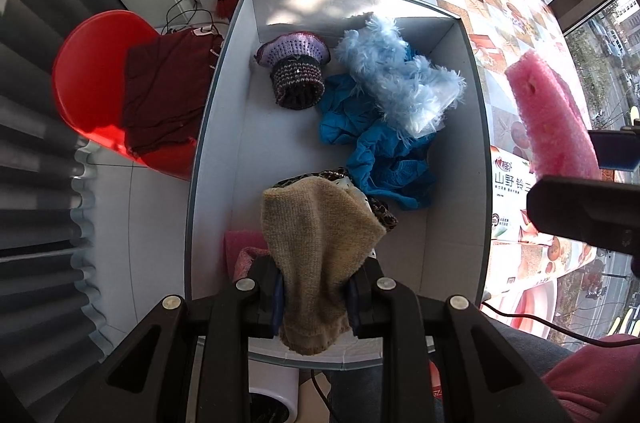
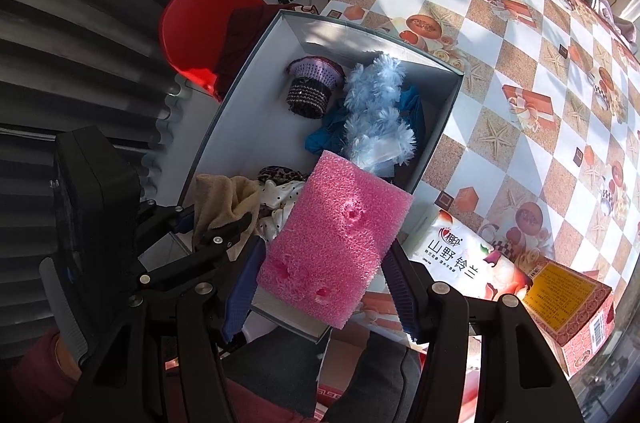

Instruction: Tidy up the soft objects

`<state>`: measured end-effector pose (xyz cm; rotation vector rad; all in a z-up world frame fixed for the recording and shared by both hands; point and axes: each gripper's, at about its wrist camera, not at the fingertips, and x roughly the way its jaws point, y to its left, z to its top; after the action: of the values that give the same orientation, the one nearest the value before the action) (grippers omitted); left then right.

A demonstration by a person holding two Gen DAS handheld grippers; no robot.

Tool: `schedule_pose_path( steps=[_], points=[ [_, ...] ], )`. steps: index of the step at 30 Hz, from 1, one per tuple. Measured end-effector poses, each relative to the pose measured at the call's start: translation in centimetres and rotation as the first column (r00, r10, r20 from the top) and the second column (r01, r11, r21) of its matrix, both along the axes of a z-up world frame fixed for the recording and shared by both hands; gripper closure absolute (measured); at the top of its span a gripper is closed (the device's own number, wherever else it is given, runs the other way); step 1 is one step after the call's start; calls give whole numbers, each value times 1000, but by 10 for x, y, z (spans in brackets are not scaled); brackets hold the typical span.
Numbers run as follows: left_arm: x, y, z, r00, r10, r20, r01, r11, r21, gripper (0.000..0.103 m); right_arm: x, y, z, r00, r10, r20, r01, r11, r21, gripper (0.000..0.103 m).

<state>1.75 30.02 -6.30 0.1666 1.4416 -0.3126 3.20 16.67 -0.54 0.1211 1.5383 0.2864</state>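
Left tool (image 1: 316, 297) clamped on tan knit cloth (image 1: 320, 243) hanging over lower end of white box (image 1: 452, 223); right tool (image 2: 320, 287) gripping pink foam block (image 2: 336, 243), long axis upper-right, box interior just beyond, upper left

A beige knit cloth (image 1: 320, 247) and pink foam slab (image 2: 336, 243) hang, seemingly clamped, over the box (image 1: 452, 223).

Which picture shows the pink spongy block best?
The right wrist view. There the pink foam block fills the middle, its whole flat face showing between the right hand-held gripper fingers, dents and all. The left wrist view catches it only at the right edge, seen at a slant and partly hidden.
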Motion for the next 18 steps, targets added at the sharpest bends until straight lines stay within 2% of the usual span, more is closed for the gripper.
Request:
schedule_pose_path(
  steps=[1, 4, 8, 9, 11, 13, 17, 18],
  points=[
    [0, 0, 0, 1000, 1, 0, -1, 1000, 0, 76, 1, 0, -1, 1000, 2, -2, -2, 1000, 3, 42],
    [0, -1, 0, 1000, 3, 1, -3, 1000, 4, 66, 0, 4, -3, 1000, 16, -11, -16, 1000, 20, 42],
    [-1, -1, 2, 1000, 3, 12, -3, 1000, -4, 32, -2, 7, -4, 999, 31, -16, -31, 999, 28, 41],
    [-1, -1, 3, 1000, 1, 12, -1, 1000, -13, 26, -2, 7, -4, 999, 31, -15, -30, 999, 29, 35],
    [-2, 0, 4, 1000, 3, 9, -2, 999, -41, 23, -2, 6, -3, 1000, 24, -9, -24, 999, 28, 19],
    [-2, 0, 4, 1000, 9, 9, -8, 999, -38, 19, -2, 5, -1, 1000, 15, 1, -15, 999, 30, 19],
    [-2, 4, 6, 999, 35, 34, -34, 999, -29, 0, -3, 1, 0, 1000, -6, 2, 6, 999, 35, 19],
    [-2, 6, 9, 998, 43, 48, -41, 998, -39, 0, -3, 0, 0, 1000, -13, 0, 13, 999, 36, 19]
  ],
)
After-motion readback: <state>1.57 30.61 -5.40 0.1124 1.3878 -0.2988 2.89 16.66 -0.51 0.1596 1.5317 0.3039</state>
